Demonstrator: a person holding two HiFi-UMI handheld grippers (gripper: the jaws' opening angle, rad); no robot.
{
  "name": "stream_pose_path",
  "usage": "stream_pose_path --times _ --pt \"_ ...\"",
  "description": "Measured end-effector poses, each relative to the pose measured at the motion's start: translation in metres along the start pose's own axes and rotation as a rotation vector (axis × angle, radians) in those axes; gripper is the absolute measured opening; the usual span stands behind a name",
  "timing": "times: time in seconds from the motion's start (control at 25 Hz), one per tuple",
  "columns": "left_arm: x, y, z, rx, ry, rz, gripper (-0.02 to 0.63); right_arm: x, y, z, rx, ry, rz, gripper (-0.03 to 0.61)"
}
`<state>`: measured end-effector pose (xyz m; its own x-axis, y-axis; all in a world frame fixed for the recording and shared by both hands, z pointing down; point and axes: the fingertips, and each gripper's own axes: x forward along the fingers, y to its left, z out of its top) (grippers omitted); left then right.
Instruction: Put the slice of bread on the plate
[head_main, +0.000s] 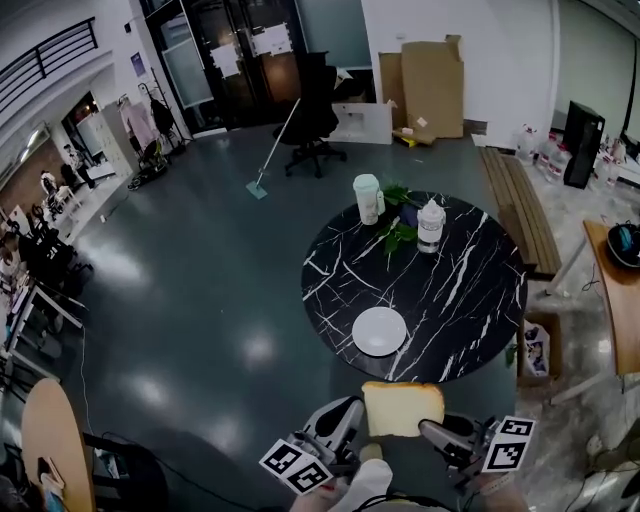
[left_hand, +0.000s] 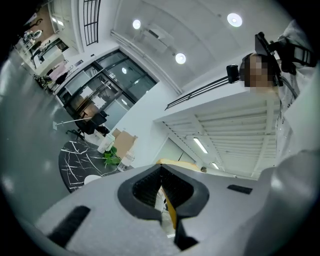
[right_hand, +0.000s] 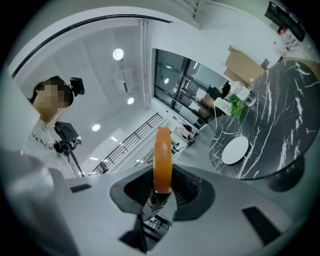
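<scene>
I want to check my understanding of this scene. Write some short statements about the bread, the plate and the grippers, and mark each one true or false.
1. The bread lies on the plate. False: it is held in the air, short of the table.
2. The plate is empty. True.
3. Only the right gripper holds the bread. False: the left gripper grips its other side too.
4. The table is round and black with white veins. True.
5. The cup stands on the floor. False: it stands on the table, at the far edge.
</scene>
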<state>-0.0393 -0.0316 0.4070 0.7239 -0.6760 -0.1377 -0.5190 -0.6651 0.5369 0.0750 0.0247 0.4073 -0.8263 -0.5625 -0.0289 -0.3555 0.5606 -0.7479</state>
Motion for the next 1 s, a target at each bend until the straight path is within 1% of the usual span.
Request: stream_pose_path --times 0.32,0.52,0.76,1.0 --pt "0.03 0.057 0.017 -0.011 0.027 0.009 0.008 0.042 -0.04 0.019 0.039 -0.004 -0.043 0.091" --pt "0.043 0.082 0.024 -0.015 0.047 0.005 0.008 0.061 -0.06 0.027 0.053 0.0 -0.09 0.091" --pt "0.05 0.114 0.014 -0.008 0.088 0.011 0.008 0.076 -0.092 0.031 0.081 -0.02 -0.155 0.091" --pt "0.057 0.139 -0.002 -0.037 0.088 0.054 0.008 0.086 -0.141 0.033 0.18 -0.03 -0.207 0.091"
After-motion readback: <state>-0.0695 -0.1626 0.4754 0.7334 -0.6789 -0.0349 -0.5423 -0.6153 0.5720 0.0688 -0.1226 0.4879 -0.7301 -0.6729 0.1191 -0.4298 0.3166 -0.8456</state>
